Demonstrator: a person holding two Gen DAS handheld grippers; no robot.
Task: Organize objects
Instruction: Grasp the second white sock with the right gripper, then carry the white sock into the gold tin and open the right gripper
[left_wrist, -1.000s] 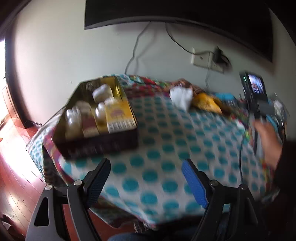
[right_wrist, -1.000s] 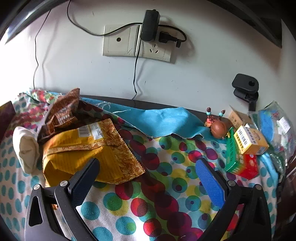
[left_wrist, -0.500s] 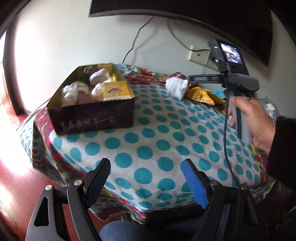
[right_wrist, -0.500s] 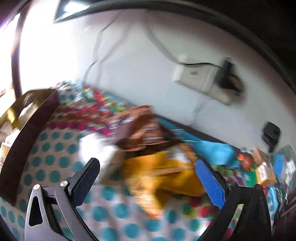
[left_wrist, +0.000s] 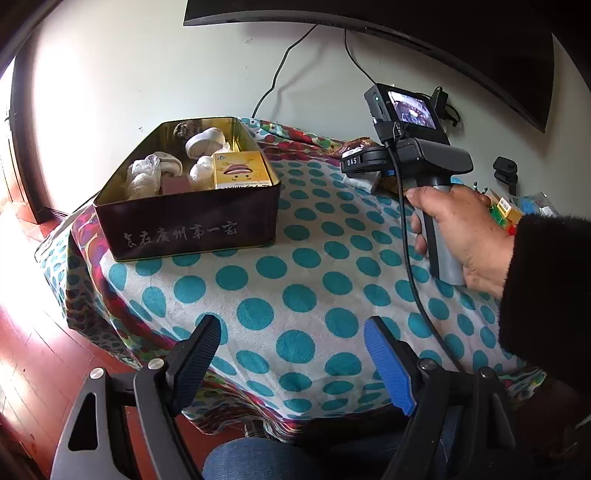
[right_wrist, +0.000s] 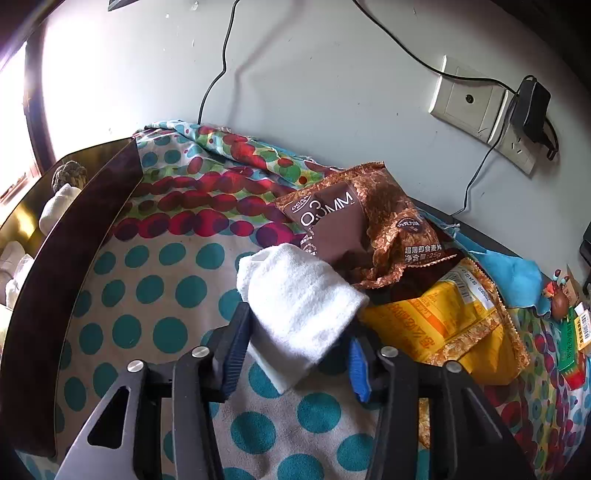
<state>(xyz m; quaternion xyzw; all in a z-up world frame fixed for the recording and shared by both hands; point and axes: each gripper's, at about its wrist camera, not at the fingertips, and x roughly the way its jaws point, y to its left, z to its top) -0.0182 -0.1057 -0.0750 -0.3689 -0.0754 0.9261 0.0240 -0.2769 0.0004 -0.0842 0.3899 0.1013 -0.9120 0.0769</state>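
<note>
Now, our grip:
Right gripper (right_wrist: 295, 350): jaws just closed; we pinch the white towel (right_wrist: 299, 306).
Left gripper (left_wrist: 291, 354): we hold it wide, empty.

Glossy metal tin (left_wrist: 192, 225), fluffy terry towel (right_wrist: 299, 295)

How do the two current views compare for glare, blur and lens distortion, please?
Left wrist view: sharp, window glare bleaches the left edge and floor beside the tin box, and the fisheye bends the screen above. Right wrist view: also sharp, glare top left, the white towel evenly lit, and the tin wall curves.
</note>
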